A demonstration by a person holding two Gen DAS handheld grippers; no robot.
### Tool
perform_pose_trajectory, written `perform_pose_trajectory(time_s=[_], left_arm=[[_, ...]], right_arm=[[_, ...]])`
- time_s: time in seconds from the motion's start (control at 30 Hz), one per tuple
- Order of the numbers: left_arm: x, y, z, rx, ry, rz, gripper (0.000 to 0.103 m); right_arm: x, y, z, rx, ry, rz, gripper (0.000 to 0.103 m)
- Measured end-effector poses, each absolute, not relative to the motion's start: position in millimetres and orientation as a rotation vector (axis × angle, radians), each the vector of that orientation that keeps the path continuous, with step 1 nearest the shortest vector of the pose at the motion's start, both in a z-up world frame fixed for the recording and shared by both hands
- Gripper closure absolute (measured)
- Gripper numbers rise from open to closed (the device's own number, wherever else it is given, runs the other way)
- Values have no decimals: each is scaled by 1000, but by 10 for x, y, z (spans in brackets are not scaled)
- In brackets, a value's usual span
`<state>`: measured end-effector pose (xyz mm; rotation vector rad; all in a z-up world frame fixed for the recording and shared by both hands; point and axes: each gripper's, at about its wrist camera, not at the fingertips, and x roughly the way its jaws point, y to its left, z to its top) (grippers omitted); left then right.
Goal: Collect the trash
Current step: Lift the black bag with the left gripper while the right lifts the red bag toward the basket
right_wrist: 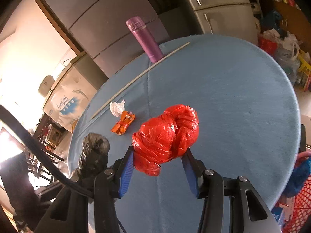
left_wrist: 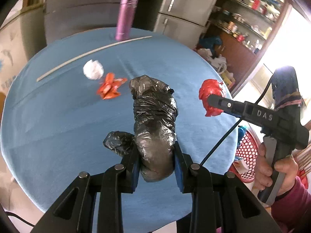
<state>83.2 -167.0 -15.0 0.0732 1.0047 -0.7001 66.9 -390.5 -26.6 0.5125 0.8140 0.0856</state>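
Note:
My left gripper [left_wrist: 156, 153] is shut on a crumpled black plastic bag [left_wrist: 153, 120], held above the blue round table [left_wrist: 58, 116]. My right gripper [right_wrist: 159, 153] is shut on a wadded red plastic bag [right_wrist: 167, 136], also lifted over the table; the left wrist view shows that gripper [left_wrist: 210, 102] with the red plastic bag [left_wrist: 210, 93] at the right, a hand on its handle. On the table lie a white crumpled paper ball [left_wrist: 93, 69] and an orange wrapper [left_wrist: 110, 86]. The right wrist view shows the paper ball [right_wrist: 117, 107], the wrapper [right_wrist: 123, 125] and the black plastic bag [right_wrist: 94, 149].
A purple flask [left_wrist: 126, 17] stands at the table's far edge, with a long pale stick [left_wrist: 93, 52] lying in front of it. A red mesh basket [left_wrist: 246, 153] sits on the floor beside the table at the right. Refrigerators and cluttered shelves stand behind.

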Motion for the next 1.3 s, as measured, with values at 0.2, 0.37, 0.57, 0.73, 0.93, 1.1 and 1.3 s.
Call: perform_pose_trajectory(time_s=[0.2, 0.37, 0.57, 0.73, 0.93, 1.1, 1.3], left_arm=[[689, -1919, -12, 175, 960, -700, 71], [604, -2118, 91, 256, 907, -690, 71], [480, -2314, 204, 329, 856, -686, 71], [384, -2486, 275, 383, 810, -697, 71], [292, -2698, 358, 425, 772, -724, 71], [233, -2862, 410, 451, 745, -743, 71], [144, -3039, 435, 486, 720, -769, 71]], right_arm=[[358, -4132, -251, 507, 784, 47, 52], [134, -4350, -261, 531, 772, -3, 52], [-118, -4603, -266, 558, 762, -58, 52], [-282, -4729, -277, 570, 754, -91, 52], [-458, -4871, -266, 586, 743, -127, 52], [-580, -4984, -253, 597, 731, -158, 52], [-712, -5111, -261, 617, 722, -191, 52]])
